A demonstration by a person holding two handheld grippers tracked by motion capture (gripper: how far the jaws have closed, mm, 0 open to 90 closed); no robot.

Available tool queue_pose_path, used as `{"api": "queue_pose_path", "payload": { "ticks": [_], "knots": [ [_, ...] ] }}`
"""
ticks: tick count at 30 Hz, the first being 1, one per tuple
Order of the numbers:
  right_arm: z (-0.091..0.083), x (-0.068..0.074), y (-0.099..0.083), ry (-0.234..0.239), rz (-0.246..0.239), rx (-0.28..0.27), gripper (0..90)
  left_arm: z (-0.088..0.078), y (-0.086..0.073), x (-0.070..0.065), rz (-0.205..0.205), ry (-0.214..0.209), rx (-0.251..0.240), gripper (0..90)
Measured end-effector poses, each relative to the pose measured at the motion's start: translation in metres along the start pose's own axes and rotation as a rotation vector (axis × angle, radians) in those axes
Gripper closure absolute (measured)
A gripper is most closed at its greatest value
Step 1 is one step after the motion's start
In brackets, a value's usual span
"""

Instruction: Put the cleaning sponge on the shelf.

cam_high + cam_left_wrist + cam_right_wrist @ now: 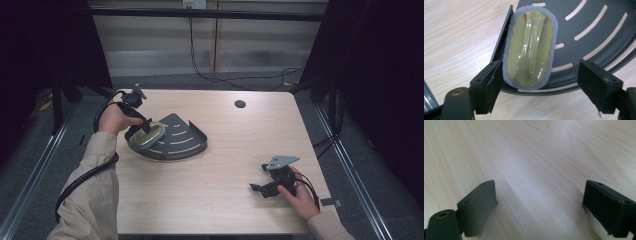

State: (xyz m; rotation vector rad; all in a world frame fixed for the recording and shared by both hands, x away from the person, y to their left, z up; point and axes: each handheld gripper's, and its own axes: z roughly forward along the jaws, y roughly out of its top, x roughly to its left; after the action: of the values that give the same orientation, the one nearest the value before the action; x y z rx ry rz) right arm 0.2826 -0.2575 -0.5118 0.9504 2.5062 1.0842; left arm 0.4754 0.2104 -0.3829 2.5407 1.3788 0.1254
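A dark grey quarter-round slotted rack (186,142) lies on the left half of the table. On its left part rests an oval scrubbing pad (149,135) with an olive-green glossy handle and a grey foam rim (530,47). My left gripper (141,126) hovers over the pad's near end, open; its jaws stand wide on either side of the pad (539,82), with a gap on the right side. My right gripper (258,177) rests low over bare wood (539,202) at the table's front right, open with nothing between its jaws.
The light wooden table (235,165) has a round cable hole (240,104) at the back centre. Black cables trail from both grippers. Dark frames and curtains flank the table; a grey floor with a loose cable lies beyond its far edge.
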Motion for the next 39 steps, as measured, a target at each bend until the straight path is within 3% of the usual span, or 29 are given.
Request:
{"api": "queue_pose_path", "payload": {
  "ticks": [17,33,35,39],
  "knots": [
    [0.000,0.000,0.000,0.000,0.000,0.000,11.1,-0.010,-0.010,-0.007,0.002,-0.025,-0.022,16.9],
    [0.000,0.000,0.000,0.000,0.000,0.000,11.1,-0.014,-0.036,-0.008,-0.026,-0.041,-0.036,17.5],
    [0.000,0.000,0.000,0.000,-0.001,0.000,11.1,-0.015,-0.040,-0.007,-0.015,-0.045,-0.028,17.7],
    [0.000,0.000,0.000,0.000,0.001,0.000,11.1,-0.015,-0.048,-0.007,-0.021,-0.054,-0.050,18.0]
  ]
}}
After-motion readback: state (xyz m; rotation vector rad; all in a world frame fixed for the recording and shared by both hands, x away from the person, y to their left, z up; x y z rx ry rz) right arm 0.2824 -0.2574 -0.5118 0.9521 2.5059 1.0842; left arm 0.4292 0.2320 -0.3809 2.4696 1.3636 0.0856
